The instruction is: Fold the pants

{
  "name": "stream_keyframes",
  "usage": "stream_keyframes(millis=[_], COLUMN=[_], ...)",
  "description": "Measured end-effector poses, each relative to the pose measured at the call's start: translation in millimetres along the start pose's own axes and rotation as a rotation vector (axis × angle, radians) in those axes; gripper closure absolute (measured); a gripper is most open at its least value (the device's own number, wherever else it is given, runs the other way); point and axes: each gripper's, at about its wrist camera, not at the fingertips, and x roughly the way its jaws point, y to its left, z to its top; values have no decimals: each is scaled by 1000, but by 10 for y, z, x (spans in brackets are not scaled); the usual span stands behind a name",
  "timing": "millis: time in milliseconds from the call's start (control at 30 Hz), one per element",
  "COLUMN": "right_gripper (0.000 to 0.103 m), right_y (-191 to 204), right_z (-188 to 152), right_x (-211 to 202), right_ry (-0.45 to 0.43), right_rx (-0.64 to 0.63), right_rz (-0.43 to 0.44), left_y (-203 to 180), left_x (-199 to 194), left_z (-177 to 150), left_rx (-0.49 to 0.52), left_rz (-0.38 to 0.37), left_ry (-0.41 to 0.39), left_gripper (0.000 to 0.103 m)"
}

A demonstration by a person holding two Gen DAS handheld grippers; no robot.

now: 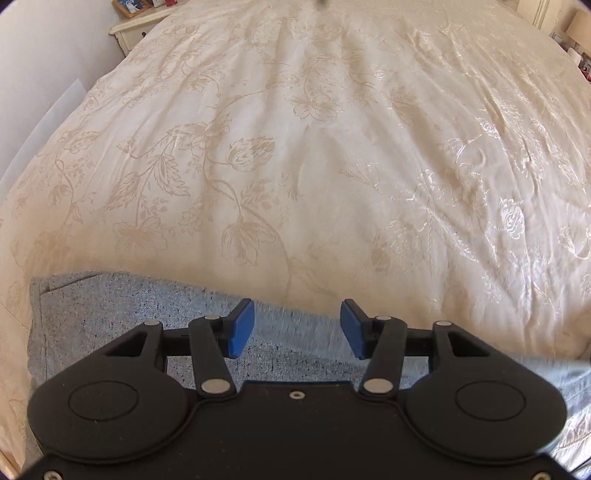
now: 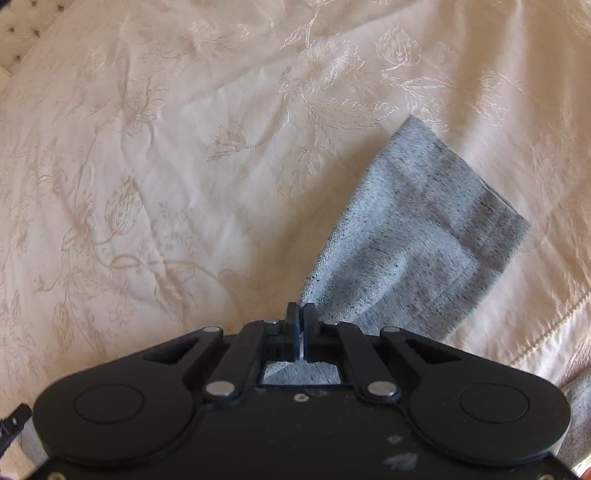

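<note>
Grey speckled pants (image 1: pixel 122 314) lie flat on a cream floral bedspread (image 1: pixel 295 147) at the lower left of the left wrist view. My left gripper (image 1: pixel 297 328) is open, its blue pads (image 1: pixel 242 326) apart just above the pants' far edge. In the right wrist view my right gripper (image 2: pixel 300 325) is shut on a pinch of the pants, and a pant leg (image 2: pixel 417 236) hangs lifted from it, its darker hem at the upper right. The bedspread (image 2: pixel 147 166) lies beneath.
A cream bedside table (image 1: pixel 140 26) with framed pictures stands at the bed's far left corner. A white wall (image 1: pixel 44 74) runs along the left. Small objects sit at the far right edge (image 1: pixel 580 44). A tufted headboard (image 2: pixel 18 33) shows at top left.
</note>
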Motion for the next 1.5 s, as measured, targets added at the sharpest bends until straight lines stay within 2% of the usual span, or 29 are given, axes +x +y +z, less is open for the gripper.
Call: stream_keyframes(millis=[167, 333, 600, 767, 867, 1000, 1100, 1200, 1233, 1267, 1300, 1333, 1433, 1500], right_gripper=[101, 101, 101, 101, 101, 100, 100, 100, 100, 100, 100, 100, 100, 100], right_y=[-138, -197, -217, -193, -174, -180, -198, -216, -214, -207, -201, -198, -229, -275], right_z=[-314, -459, -508, -530, -559, -602, -613, -623, -624, -626, -630, -632, -647, -680], right_x=[-46, -38, -113, -155, -166, -182, -196, -257, -282, -306, -339, -375, -541, -681], right_ry=[-1, 1, -10, -19, -21, -24, -30, -51, -56, -61, -68, -77, -107, -118], right_rx=[1, 20, 20, 1, -13, -11, -2, 12, 8, 2, -3, -5, -9, -12], right_rz=[2, 2, 17, 13, 4, 4, 9, 25, 30, 32, 39, 45, 54, 68], left_y=[89, 143, 214, 297, 350, 459, 438, 374, 348, 321, 300, 317, 517, 618], left_x=[191, 336, 525, 704, 737, 648, 704, 807, 825, 823, 797, 756, 382, 54], left_z=[131, 60, -43, -68, -51, 7, 45, 36, 30, 21, 11, 10, -57, -130], left_rx=[-74, -99, -116, -148, -174, -223, -205, -173, -159, -140, -130, -142, -251, -259], left_rz=[-22, 22, 84, 92, 60, -23, 6, 44, 54, 70, 104, 111, 11, -32], left_ry=[85, 144, 219, 275, 285, 248, 269, 298, 303, 293, 277, 267, 163, 113], left_gripper=[45, 44, 43, 43, 43, 43, 39, 40, 41, 59, 88, 88, 90, 92])
